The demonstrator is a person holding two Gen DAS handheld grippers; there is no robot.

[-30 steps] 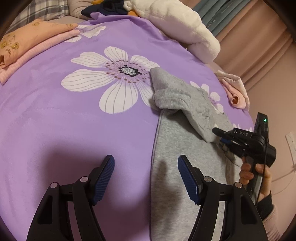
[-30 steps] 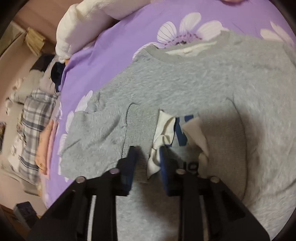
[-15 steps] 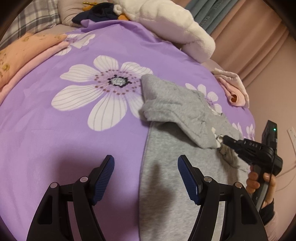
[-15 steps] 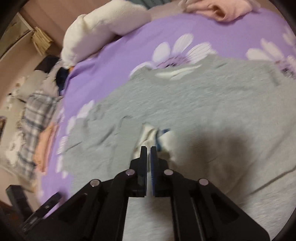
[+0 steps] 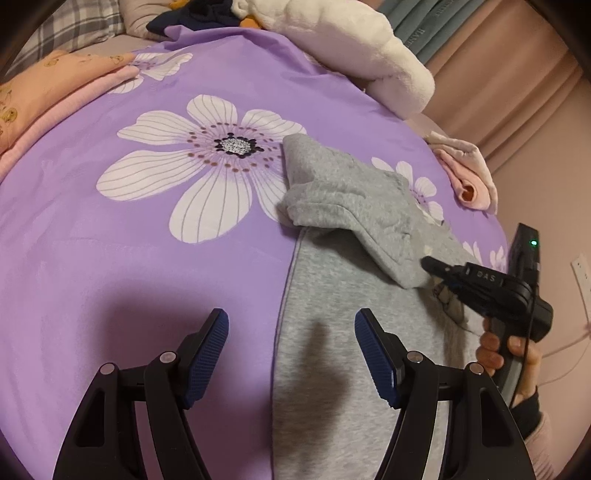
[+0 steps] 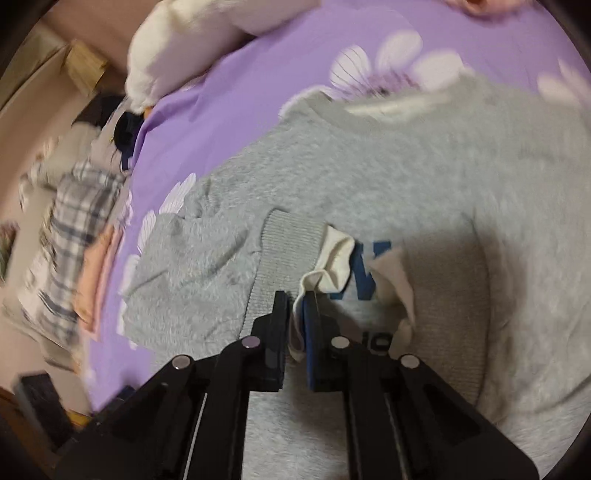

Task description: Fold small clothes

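A grey sweatshirt lies on the purple flowered bedspread, one sleeve folded across its chest. My left gripper is open and empty, hovering over the sweatshirt's side edge. In the right wrist view the sweatshirt fills the frame, with a ribbed cuff and a white cloth piece beside a blue print. My right gripper has its jaws slightly apart with the white cloth between them; it also shows in the left wrist view, at the sleeve's end.
Folded orange and pink clothes lie at the far left. A white fluffy blanket and dark clothes sit at the bed's head. A pink garment lies at the right edge, curtains behind.
My right gripper shut at the sleeve's end half a second ago and now stands slightly apart around the white cloth. The left gripper stayed open and shifted little.
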